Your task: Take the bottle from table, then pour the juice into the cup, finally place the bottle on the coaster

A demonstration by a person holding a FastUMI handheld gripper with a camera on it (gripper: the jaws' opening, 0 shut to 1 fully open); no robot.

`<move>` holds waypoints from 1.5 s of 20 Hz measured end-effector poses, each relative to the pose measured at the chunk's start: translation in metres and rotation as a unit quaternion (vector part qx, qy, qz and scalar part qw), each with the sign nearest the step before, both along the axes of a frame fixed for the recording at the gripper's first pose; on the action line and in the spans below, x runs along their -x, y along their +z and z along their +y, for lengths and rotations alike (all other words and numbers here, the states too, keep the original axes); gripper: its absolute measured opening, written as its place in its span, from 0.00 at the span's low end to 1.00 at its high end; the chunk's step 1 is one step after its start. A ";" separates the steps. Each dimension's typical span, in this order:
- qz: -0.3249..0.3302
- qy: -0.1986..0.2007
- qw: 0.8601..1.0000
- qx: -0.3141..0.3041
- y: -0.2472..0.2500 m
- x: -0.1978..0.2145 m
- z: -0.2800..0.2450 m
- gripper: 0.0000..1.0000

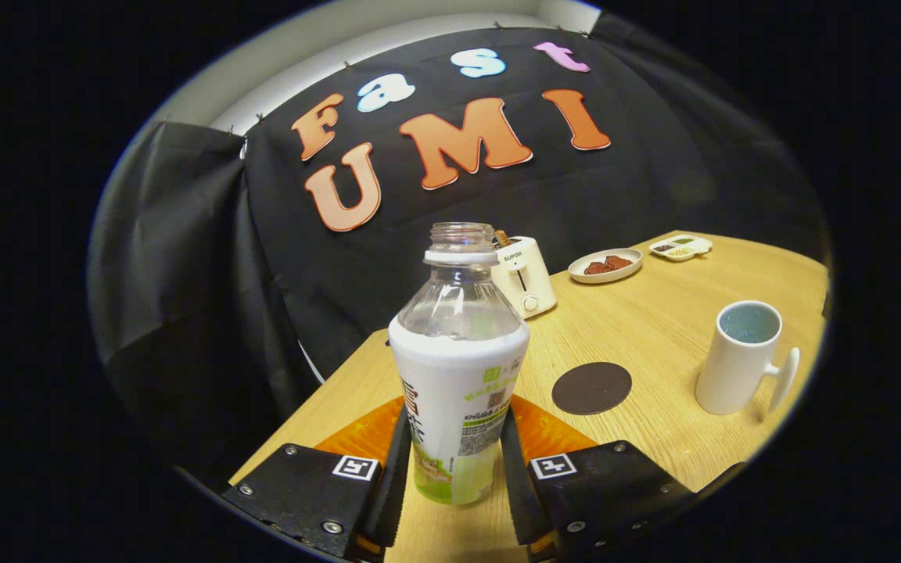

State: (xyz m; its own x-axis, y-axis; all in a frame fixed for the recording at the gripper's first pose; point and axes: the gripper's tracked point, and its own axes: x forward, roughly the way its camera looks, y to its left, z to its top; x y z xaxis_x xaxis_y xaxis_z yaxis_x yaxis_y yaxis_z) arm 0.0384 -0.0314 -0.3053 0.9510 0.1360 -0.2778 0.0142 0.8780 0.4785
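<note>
Fingers (402, 461) closed on the bottle (457, 375), one pressing each side of its lower body. Bottle upright, uncapped, clear upper part, labelled sleeve below; base appears slightly off the tabletop (654, 313), hard to confirm. Dark round coaster (591, 388) just ahead and right of the bottle. White cup (740, 358) further right, handle facing away from the coaster. Toaster (525, 275), plate (605, 266) and small divided dish (680, 248) well beyond.
</note>
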 end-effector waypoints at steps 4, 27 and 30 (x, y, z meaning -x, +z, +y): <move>-0.001 -0.013 0.994 -0.106 0.010 -0.006 -0.012 0.55; -0.011 -0.170 0.842 -0.512 0.017 -0.028 -0.094 0.55; -0.012 -0.179 0.827 -0.533 0.019 -0.027 -0.100 0.55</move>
State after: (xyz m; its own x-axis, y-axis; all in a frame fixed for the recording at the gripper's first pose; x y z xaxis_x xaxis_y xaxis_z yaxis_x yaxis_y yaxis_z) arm 0.0652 -0.1313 -0.2864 0.9866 -0.0004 -0.1629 0.1620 -0.1003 0.9817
